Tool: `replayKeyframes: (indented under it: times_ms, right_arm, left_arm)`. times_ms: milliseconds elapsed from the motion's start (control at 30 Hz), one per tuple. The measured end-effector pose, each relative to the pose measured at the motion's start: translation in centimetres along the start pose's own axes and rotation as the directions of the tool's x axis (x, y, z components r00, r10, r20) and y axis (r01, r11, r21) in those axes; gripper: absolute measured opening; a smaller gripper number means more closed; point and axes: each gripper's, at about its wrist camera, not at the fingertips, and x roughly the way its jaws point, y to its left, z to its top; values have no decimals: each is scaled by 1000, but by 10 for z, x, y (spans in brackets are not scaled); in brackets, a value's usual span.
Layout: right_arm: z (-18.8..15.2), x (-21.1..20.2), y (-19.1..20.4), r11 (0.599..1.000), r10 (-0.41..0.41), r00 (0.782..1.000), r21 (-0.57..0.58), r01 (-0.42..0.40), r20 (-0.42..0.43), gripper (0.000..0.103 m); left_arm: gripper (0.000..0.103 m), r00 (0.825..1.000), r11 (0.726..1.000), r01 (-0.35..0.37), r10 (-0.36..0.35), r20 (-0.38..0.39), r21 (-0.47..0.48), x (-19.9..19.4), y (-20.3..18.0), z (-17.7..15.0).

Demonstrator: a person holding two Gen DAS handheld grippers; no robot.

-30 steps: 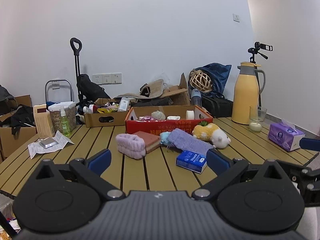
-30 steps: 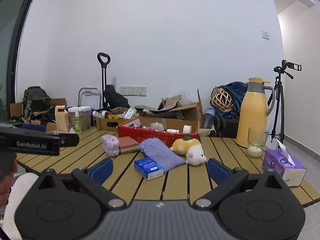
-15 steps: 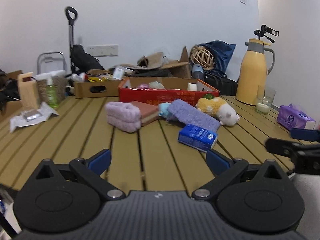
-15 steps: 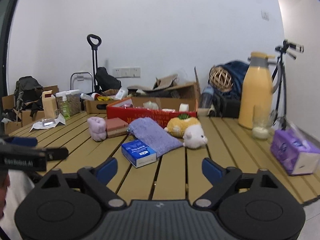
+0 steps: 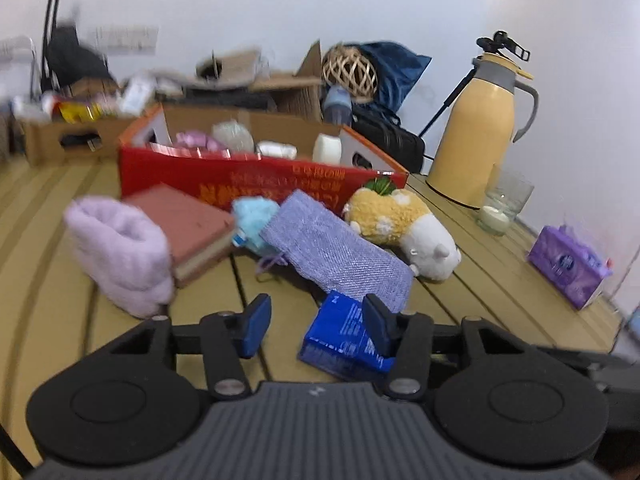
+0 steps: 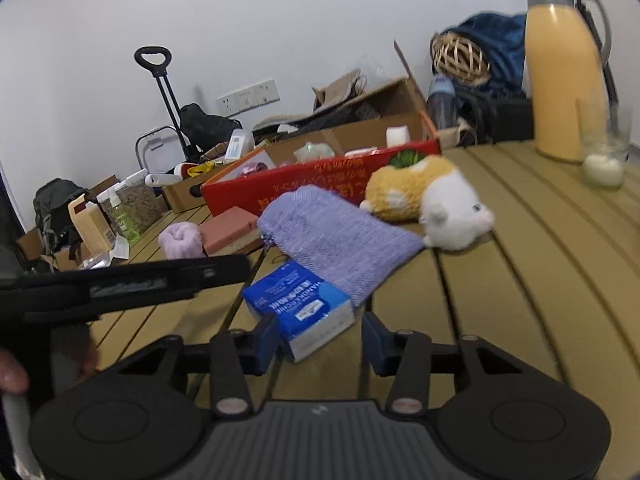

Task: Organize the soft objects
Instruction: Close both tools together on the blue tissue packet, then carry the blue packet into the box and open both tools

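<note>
Both your grippers have come down close to the bench since a moment ago, and their jaws have narrowed. The right gripper (image 6: 318,338) is half open around the pack (image 6: 298,308), not yet gripping it. The left gripper (image 5: 316,326) is open and empty, near the pouch (image 5: 334,250). The red box (image 5: 264,184) waits behind.

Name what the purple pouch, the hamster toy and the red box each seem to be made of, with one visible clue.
Purple pouch: woven fabric, likely; a visible weave and a limp, flat drape.
Hamster toy: plush, with fuzzy matte pile and a rounded, stuffed shape.
Red box: cardboard, probably; a printed red face outside and plain brown inner walls.
</note>
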Motion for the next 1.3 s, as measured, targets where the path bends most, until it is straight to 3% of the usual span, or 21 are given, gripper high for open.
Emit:
replayKeyframes:
  times_ms: [67,133,200,400,667,833,967,1100,1200,1300]
  right_arm:
    - [3,12,-2,1000,1,1000,10,-1,-12,38]
    - [5,19,-5,1000,2,1000,27,-1,-14,34]
    - [8,22,-10,998,13,1000,54,-12,-12,29]
    - [13,29,-24,989,24,999,146,-21,-24,24]
    - [11,22,-21,990,4,999,138,0,-32,25]
    - [15,4,-21,990,6,1000,143,-6,3,20]
    - [44,-11,-9,996,20,996,89,-28,87,20]
    - [110,4,6,996,85,983,12,-88,165,19]
    - [171,38,15,989,149,972,-18,-148,182,19]
    - [228,93,21,980,200,969,-9,-201,144,19]
  left_arm:
    - [48,999,998,27,-29,-36,-53,12,9,2]
    - [30,995,993,67,-74,-65,-98,18,17,1]
    - [23,989,984,104,-117,-87,-142,22,22,-3]
    - [23,986,977,125,-141,-86,-170,11,17,-14]
    - [21,986,973,125,-144,-88,-193,-3,4,-23]
    - [19,989,974,139,-147,-28,-178,-25,-8,-16]
    - [19,987,978,147,-137,78,-147,-40,-10,22]
    - [19,978,980,133,-106,181,-145,-38,6,88]
    - [19,974,981,107,-72,216,-159,-21,32,143]
    - [19,978,979,67,-27,205,-190,8,64,187]
